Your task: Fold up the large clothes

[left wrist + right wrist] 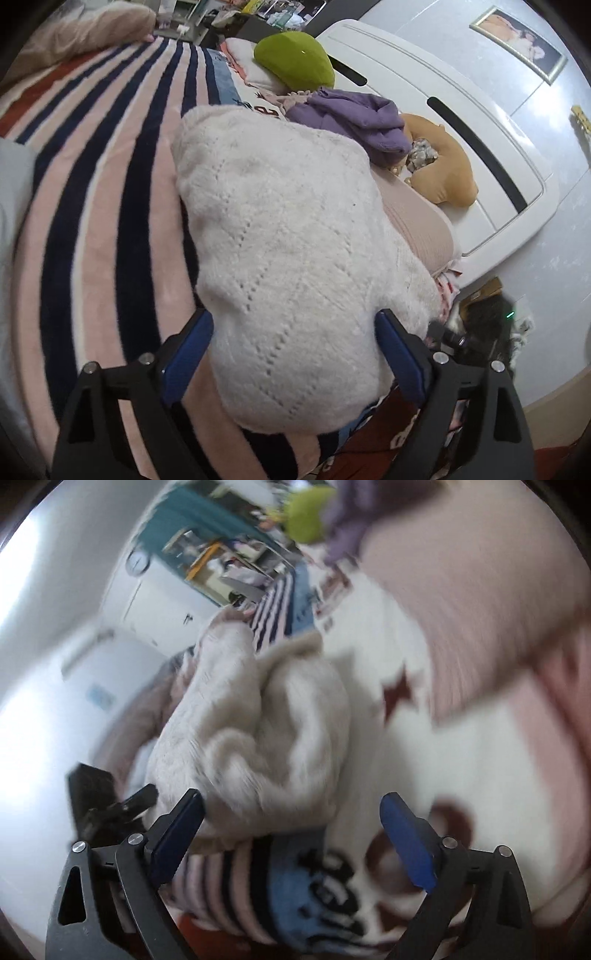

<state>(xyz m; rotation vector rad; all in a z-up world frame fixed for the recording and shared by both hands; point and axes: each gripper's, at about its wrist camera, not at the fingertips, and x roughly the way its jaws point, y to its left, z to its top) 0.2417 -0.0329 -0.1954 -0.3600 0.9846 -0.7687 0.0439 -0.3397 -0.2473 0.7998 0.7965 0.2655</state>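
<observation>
A white knitted sweater [280, 251] lies folded in a thick bundle on the striped blanket [96, 206] of the bed. My left gripper [295, 325] is open, its blue-padded fingers either side of the sweater's near end, not closed on it. In the blurred right wrist view the same sweater [258, 731] lies bunched ahead and to the left. My right gripper [291, 812] is open and empty above the blanket [303, 890], with the sweater's edge by its left finger [177, 830].
A purple garment [354, 122], a green cushion [295, 64], a tan cushion [447, 166] and a pink pillow [417, 221] lie by the white headboard [443, 122]. The bed edge and floor clutter [484, 325] are at right. The left gripper's body [96, 801] shows at left.
</observation>
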